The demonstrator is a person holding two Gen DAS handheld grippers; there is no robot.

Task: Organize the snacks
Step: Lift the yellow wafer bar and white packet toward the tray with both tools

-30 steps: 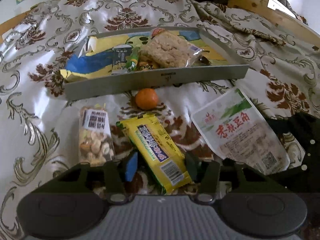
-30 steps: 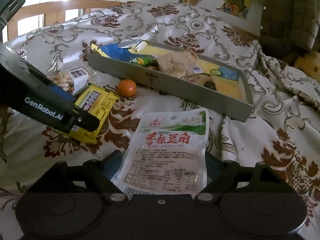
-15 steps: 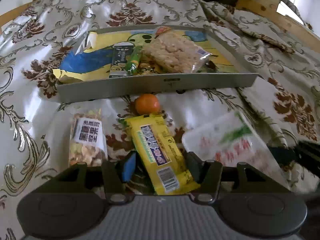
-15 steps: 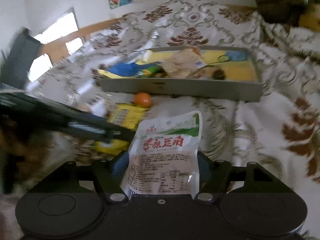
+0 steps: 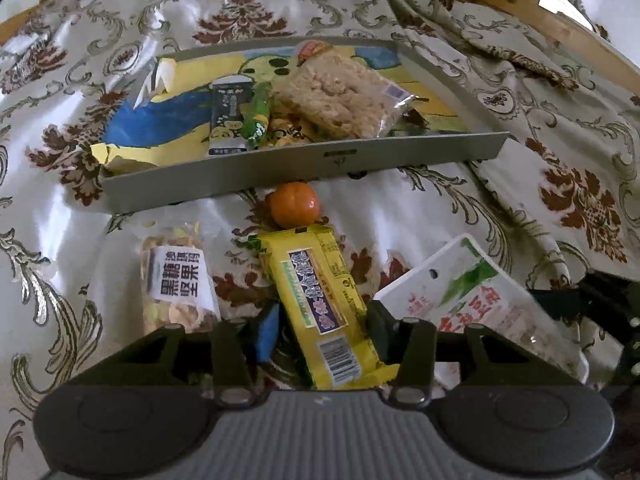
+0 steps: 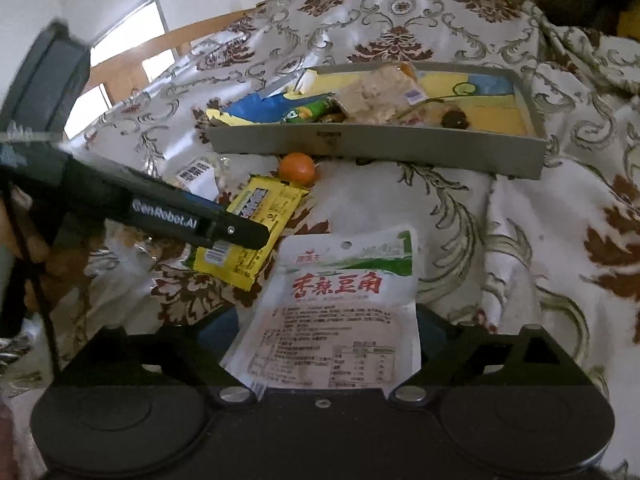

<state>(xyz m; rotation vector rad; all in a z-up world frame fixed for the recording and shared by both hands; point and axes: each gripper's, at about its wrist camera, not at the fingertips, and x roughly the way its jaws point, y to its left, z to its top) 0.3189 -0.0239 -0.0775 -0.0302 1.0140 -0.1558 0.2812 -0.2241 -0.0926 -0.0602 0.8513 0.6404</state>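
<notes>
Across a patterned bedspread sits a grey tray already holding a rice cake pack, a dark packet and a green stick. Just before its near wall lie a white pouch, a yellow bar, a nut bag and an orange. The right gripper grasps the white pouch, its top tilted up. The left gripper straddles the yellow bar; whether it pinches it I cannot tell
</notes>
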